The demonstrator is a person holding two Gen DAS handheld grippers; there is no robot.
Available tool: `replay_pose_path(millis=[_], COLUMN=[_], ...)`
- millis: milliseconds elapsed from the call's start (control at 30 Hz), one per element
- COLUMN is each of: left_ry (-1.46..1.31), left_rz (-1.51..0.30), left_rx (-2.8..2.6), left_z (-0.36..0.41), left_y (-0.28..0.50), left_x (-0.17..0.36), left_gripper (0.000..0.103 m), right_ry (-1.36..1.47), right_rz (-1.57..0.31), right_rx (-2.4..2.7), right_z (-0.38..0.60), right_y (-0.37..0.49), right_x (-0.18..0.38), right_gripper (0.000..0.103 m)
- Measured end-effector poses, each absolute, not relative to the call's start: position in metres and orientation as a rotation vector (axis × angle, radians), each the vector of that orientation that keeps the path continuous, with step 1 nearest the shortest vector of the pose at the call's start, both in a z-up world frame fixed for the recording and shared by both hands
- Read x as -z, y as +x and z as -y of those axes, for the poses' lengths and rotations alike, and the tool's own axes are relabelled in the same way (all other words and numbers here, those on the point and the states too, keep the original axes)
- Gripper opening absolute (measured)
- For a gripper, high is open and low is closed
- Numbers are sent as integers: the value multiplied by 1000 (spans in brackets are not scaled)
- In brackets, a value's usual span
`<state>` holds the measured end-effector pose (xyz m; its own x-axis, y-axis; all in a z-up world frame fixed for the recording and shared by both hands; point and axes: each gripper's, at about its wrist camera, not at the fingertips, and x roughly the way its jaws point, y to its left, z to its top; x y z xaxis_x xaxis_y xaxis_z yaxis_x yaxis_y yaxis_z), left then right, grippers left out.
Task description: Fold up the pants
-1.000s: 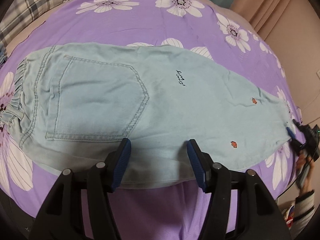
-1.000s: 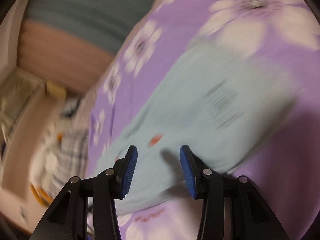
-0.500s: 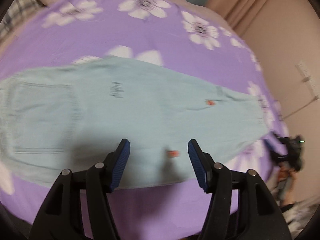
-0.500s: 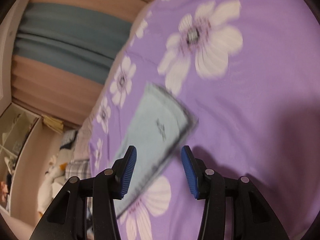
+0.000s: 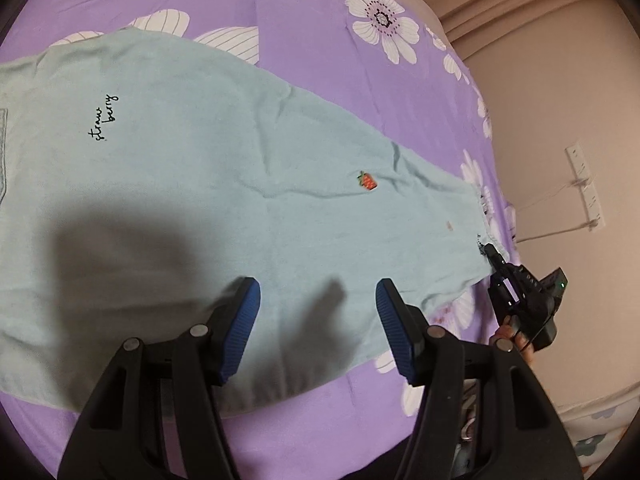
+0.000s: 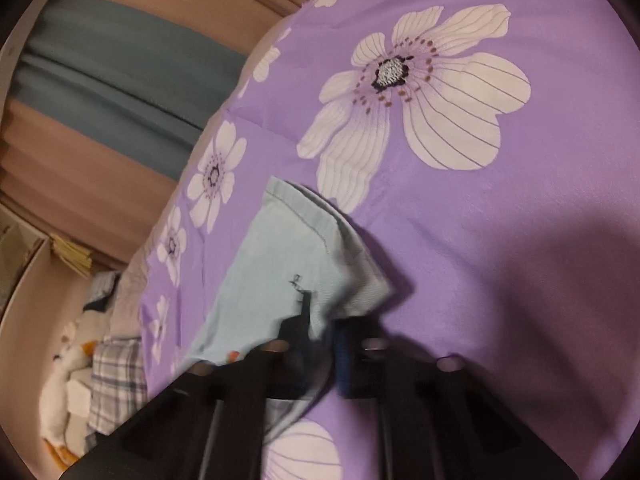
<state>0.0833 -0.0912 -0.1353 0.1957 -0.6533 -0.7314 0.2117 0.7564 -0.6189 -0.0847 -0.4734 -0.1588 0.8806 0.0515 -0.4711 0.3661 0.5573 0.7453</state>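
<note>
Currently the pants [image 5: 200, 208] lie flat on the purple floral bed cover [image 5: 312, 40]; left claw [image 5: 318, 320] hovers released above them, right claw [image 6: 320, 340] clenched on the leg hem [image 6: 320, 240].

Bedroom; floral bedspread [image 6: 520, 240], curtains [image 6: 120, 72], plush toy [image 6: 60, 392]

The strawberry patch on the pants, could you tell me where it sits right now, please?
In the left wrist view, the strawberry patch sits on the pants right of centre, toward the leg hem, beyond the open left gripper and well right of the "strawberry" lettering.
</note>
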Motion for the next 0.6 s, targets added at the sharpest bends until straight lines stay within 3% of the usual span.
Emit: replay_pose_path(millis=[167,267,467,600], left_ry=[-572,-653,-786,-846], left_rz=[-1217,-1211,-1184,-1274], left_rx=[756,838,888,869], left_z=[106,124,132,136], left_y=[87,89,94,101], left_x=[122,112,105,133], left_gripper=[60,69,72,71], right_ry=[593,351,50,-20], right_rz=[-428,-433,-484,-539], right_rx=[134,78,-32,-102], right_z=[410,355,263,228], right_y=[-72,-62,-41,-29], right_x=[101,80,90,110], right_gripper=[9,9,9,9])
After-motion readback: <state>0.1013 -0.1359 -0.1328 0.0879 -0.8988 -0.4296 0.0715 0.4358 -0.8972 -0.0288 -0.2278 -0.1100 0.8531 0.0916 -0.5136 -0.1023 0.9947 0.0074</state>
